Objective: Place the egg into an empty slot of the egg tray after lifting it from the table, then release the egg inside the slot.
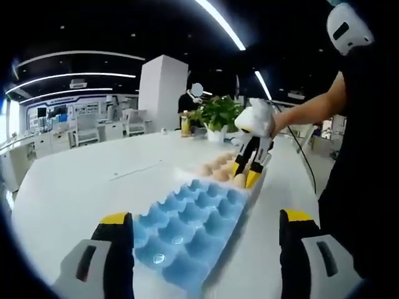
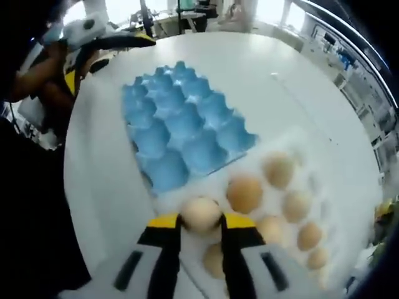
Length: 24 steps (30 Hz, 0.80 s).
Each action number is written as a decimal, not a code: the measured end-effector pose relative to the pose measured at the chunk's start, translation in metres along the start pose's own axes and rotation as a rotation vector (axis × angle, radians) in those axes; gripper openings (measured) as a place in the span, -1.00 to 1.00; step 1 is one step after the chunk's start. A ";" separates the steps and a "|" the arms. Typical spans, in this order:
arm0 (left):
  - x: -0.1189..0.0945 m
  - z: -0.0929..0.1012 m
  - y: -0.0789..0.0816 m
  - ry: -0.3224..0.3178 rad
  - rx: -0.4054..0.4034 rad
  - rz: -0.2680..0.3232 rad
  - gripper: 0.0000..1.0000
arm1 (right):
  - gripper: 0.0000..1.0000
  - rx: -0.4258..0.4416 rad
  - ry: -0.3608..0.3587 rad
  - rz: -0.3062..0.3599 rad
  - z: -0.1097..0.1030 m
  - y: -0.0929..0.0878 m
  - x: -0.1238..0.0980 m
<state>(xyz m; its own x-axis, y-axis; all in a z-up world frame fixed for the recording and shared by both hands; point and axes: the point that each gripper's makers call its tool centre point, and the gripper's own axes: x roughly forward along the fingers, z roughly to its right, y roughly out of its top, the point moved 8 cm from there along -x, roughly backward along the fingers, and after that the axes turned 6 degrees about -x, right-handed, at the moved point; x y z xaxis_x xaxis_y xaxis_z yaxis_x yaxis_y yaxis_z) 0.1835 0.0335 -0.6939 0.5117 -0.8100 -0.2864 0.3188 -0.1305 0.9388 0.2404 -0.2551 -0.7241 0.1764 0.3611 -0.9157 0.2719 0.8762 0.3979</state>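
Observation:
The blue egg tray (image 1: 187,227) lies on the white table, all of its visible slots empty. My left gripper (image 1: 206,218) hangs open just before the tray's near end, with nothing between its jaws. At the tray's far end, my right gripper (image 1: 245,177) points down among several tan eggs (image 1: 215,165). In the right gripper view, my right gripper (image 2: 201,222) is shut on one egg (image 2: 201,213), just off the corner of the blue tray (image 2: 181,124). Several more eggs (image 2: 244,192) lie beside it on the table. Beyond the tray, the left gripper (image 2: 109,60) stays open.
The white table (image 1: 81,180) is broad and round-edged. At its far side stand a potted plant (image 1: 218,114) and a yellow bottle (image 1: 185,124). Behind them are a white pillar (image 1: 163,90) and office desks. A person's arm (image 1: 308,112) reaches in from the right.

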 end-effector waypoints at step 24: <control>-0.007 -0.002 0.000 -0.012 0.016 0.017 0.81 | -0.52 -0.123 -0.054 0.137 -0.003 0.023 -0.029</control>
<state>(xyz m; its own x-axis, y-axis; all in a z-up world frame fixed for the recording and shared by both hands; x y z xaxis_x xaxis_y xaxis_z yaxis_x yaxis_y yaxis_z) 0.1819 0.0402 -0.6925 0.5069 -0.8192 -0.2683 0.2976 -0.1259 0.9464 0.2386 -0.2449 -0.6883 0.2555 0.4649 -0.8477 0.1250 0.8535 0.5058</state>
